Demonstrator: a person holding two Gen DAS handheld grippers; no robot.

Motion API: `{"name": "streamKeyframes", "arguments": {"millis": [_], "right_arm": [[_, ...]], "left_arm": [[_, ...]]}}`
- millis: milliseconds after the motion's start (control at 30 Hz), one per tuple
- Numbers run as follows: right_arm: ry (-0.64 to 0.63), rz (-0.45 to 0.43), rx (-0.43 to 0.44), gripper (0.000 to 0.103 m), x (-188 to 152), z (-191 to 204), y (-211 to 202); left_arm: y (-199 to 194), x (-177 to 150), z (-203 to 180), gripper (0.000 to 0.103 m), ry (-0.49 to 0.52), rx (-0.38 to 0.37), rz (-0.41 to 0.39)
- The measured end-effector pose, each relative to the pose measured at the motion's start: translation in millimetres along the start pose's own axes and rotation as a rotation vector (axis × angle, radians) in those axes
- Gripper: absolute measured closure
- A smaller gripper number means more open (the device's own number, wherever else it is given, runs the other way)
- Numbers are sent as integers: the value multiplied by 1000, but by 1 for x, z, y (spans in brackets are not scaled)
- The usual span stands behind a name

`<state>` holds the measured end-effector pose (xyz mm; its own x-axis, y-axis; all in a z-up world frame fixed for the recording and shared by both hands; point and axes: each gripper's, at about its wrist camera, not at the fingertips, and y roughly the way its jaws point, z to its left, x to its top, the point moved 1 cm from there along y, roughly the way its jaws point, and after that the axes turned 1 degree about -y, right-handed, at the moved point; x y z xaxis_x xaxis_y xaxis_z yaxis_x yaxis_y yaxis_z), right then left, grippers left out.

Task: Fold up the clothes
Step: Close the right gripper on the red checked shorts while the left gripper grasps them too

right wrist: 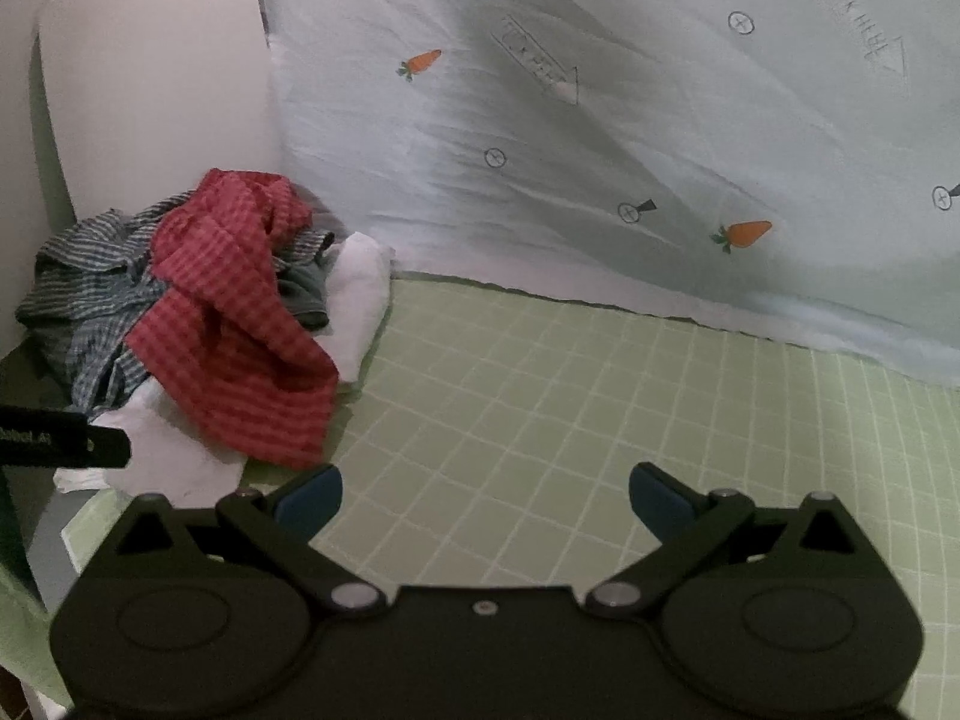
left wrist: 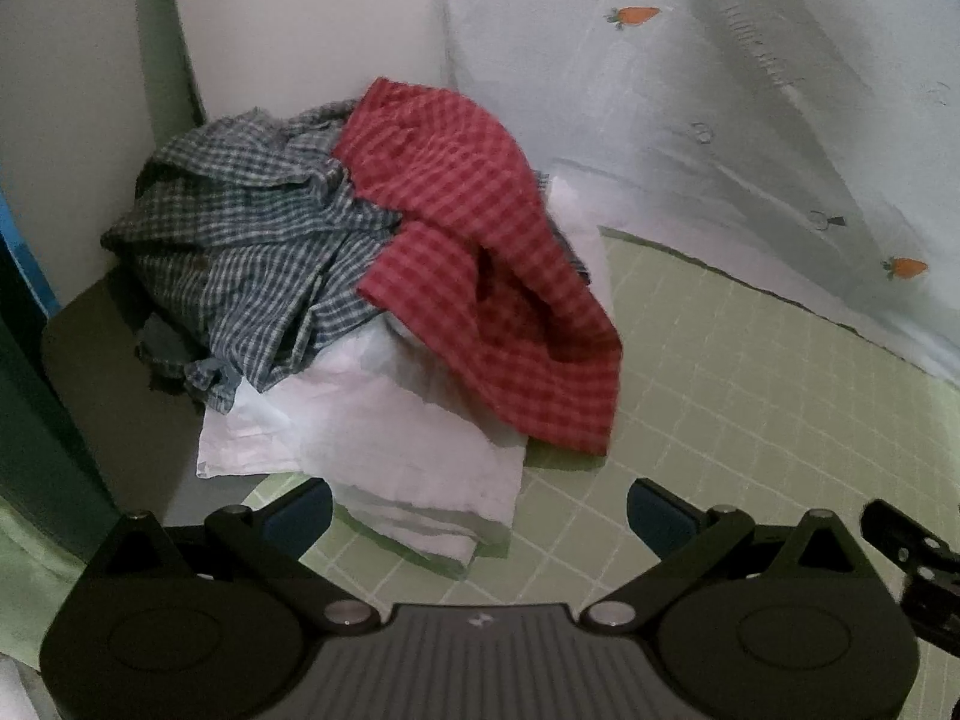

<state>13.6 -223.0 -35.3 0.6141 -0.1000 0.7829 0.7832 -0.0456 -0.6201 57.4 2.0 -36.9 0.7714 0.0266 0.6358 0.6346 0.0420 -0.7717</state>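
At the bottom of both views, the left tool [left wrist: 480, 513] and right tool [right wrist: 486, 498] hover spread wide, empty, over a green grid mat [right wrist: 540, 420]. Farther, at left of frame, a red checked cloth [left wrist: 480, 264] tops a crumpled heap with a blue checked shirt [left wrist: 252, 240] and white cloth [left wrist: 384, 456]; grabbing may drag several together.

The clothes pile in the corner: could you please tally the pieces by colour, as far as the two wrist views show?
Red checked: 1, the red checked cloth on top.
Blue-grey checked: 1, the blue-grey checked garment beside and under it.
White: 1, the white cloth at the bottom.
Total: 3 that can be told apart; more may be hidden in the pile.
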Motion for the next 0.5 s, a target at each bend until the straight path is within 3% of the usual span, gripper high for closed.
{"name": "streamKeyframes", "arguments": {"millis": [233,500], "right_arm": [[-14,31,10,0,20,0,36],[-82,4,73,3,80,26,106]], "left_arm": [[40,40,25,0,-59,40,4],[100,106,67,1,-261,18,0]]}}
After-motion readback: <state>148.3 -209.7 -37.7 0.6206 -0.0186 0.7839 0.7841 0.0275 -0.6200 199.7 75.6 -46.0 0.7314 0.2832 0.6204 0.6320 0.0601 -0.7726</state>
